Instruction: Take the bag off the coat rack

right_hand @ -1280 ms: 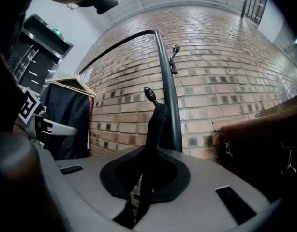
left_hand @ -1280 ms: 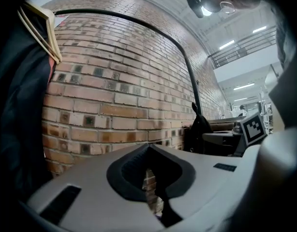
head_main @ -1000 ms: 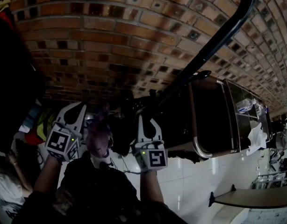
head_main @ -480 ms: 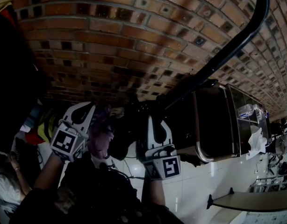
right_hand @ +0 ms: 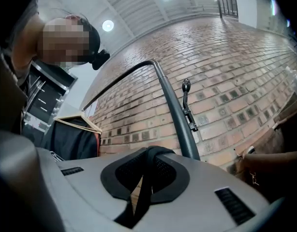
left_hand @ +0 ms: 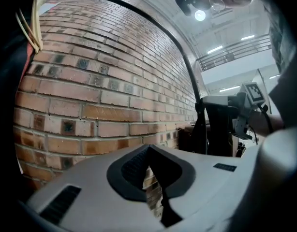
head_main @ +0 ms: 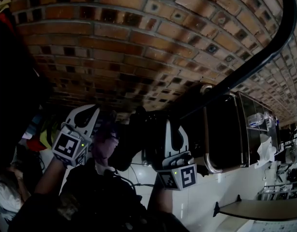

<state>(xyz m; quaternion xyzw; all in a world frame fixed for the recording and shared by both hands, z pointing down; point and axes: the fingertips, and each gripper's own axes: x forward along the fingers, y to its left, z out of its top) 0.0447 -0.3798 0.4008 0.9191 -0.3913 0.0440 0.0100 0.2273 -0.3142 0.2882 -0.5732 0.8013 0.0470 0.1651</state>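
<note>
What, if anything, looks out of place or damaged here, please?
Nothing stands out: the right tool grips a black strap, and the rack pole and brick wall look intact.

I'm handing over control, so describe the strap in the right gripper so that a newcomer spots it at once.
Along the brick wall runs the coat rack's thick, curved grey rail. In front of it, the right gripper is shut on the strap. It is a thin, flat black band running down between the pads, limp where the rail is rigid.
</note>
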